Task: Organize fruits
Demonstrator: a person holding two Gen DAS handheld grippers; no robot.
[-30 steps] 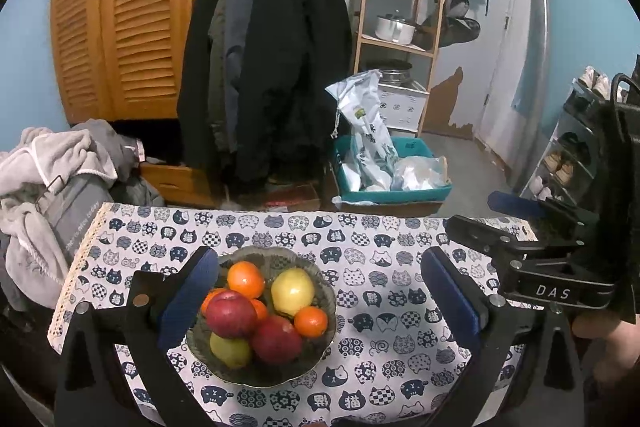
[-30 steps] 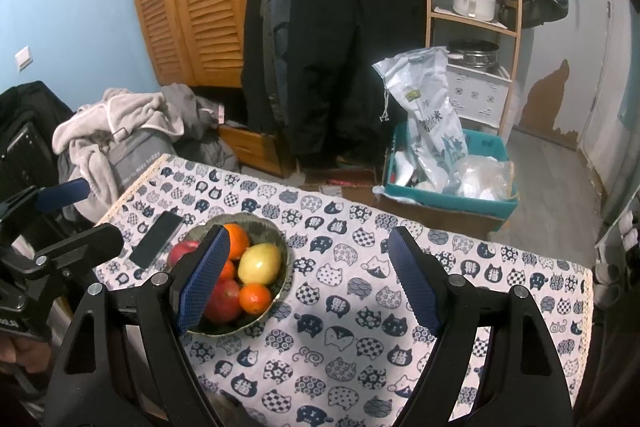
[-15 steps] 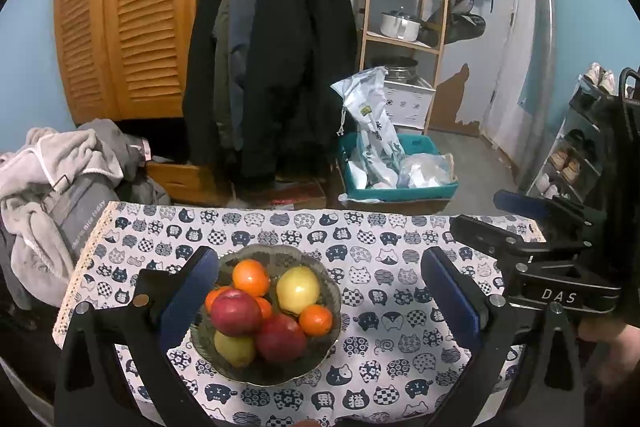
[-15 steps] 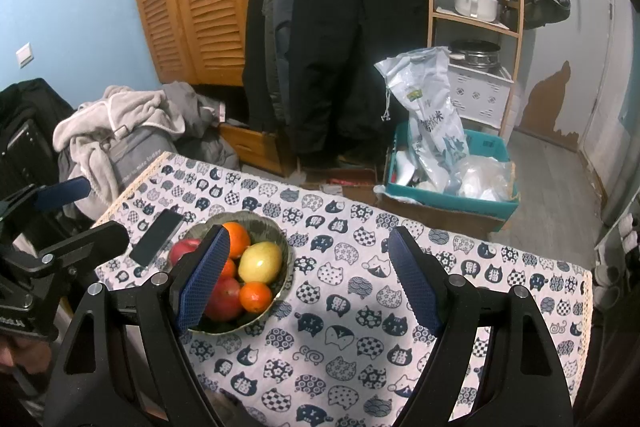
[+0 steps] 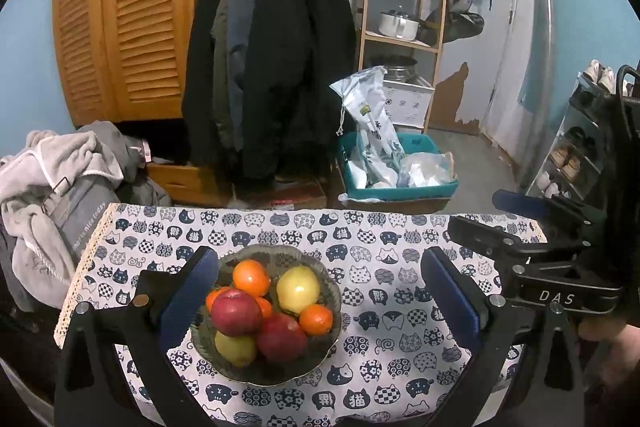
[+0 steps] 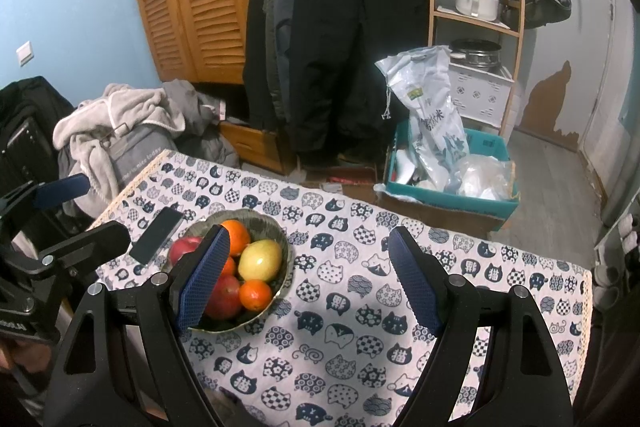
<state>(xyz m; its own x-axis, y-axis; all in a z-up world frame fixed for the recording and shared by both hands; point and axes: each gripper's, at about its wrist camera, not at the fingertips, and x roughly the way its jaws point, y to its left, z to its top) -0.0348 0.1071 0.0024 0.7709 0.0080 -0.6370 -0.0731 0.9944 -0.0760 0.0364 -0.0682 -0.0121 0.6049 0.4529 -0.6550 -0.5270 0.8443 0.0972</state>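
Observation:
A glass bowl [image 5: 326, 273] [image 6: 286, 247] heaped with fruit sits on the cat-print tablecloth [image 5: 384, 315] [image 6: 344, 331]. It holds red apples [image 5: 236, 311] [image 6: 227, 297], yellow pears [image 5: 298, 289] [image 6: 260, 259] and oranges [image 5: 251, 277] [image 6: 255, 294]. My left gripper [image 5: 320, 299] hovers open above the bowl, which lies between its blue pads [image 5: 188, 301]. My right gripper [image 6: 310, 281] is open too, held higher, its left pad [image 6: 204, 277] over the bowl's near side. Nothing is held by either one.
A dark phone [image 6: 157, 235] lies left of the bowl. Beyond the table are a clothes pile [image 5: 52, 187], hanging coats [image 5: 272, 67], a teal box with bags [image 5: 396, 175] and a wooden shelf [image 5: 400, 27]. The other gripper [image 5: 560, 267] shows at right in the left wrist view.
The left gripper has drawn back and risen a little, so the bowl sits slightly further in. The right view barely shifts. Both stay open.

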